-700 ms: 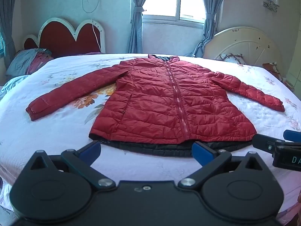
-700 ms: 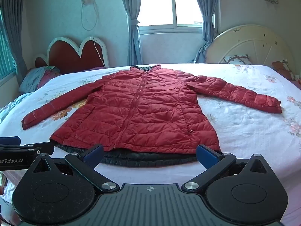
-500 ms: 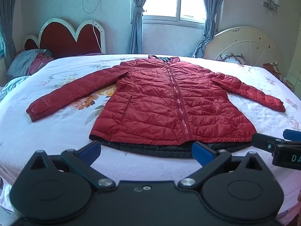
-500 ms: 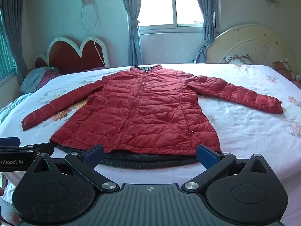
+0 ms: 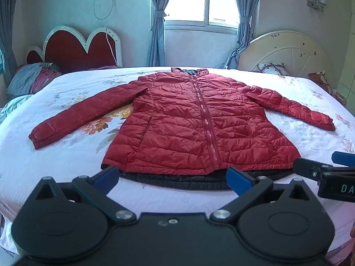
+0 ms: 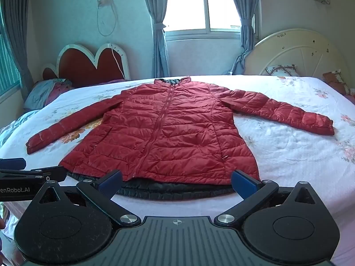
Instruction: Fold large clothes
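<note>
Both wrist cameras sit at the foot of the bed (image 5: 66, 155), angled downward and facing the window (image 5: 199, 0). The left view stands left of the right view; each catches the other gripper at its frame edge. Both share the whole red jacket (image 5: 195, 128), near their fingers.

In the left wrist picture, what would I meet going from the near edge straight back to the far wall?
Left gripper, jaws wide open → black lining edge → red jacket → its collar → flowered bedsheet behind it → window.
</note>
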### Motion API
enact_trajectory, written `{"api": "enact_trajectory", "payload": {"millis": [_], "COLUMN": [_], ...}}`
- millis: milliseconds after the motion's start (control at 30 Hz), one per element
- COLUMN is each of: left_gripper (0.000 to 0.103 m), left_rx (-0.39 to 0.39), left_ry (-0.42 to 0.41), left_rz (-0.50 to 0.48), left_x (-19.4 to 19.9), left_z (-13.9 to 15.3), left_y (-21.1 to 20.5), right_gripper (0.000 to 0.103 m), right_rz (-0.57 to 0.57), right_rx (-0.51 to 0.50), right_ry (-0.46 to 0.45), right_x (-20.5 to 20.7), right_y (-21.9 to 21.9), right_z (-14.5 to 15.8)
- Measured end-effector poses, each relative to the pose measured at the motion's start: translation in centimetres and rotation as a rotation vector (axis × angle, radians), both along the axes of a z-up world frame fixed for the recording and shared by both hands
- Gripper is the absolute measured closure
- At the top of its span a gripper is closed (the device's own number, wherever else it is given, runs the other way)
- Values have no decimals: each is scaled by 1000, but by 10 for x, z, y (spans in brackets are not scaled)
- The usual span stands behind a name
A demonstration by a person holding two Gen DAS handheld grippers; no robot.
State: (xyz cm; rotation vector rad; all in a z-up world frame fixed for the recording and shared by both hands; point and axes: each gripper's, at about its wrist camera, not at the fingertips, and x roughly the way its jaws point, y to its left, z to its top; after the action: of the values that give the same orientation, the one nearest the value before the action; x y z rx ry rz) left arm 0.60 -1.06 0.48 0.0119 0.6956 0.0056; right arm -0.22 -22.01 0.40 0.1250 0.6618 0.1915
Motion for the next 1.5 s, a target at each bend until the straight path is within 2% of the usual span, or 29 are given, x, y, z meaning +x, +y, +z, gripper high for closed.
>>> {"api": "enact_trajectory", "payload": {"millis": [1500], "left_gripper": [0], "left_rx": [12], "left_ry": [-20], "left_rz": [2], "left_x": [-7], "left_z": [7], "left_y": [-7], "right_gripper": [0], "right_rz": [-2], "right_rx": [12], "right_ry": [-21], "right_x": [-11], "right_y": [-13], "right_z": [13]}}
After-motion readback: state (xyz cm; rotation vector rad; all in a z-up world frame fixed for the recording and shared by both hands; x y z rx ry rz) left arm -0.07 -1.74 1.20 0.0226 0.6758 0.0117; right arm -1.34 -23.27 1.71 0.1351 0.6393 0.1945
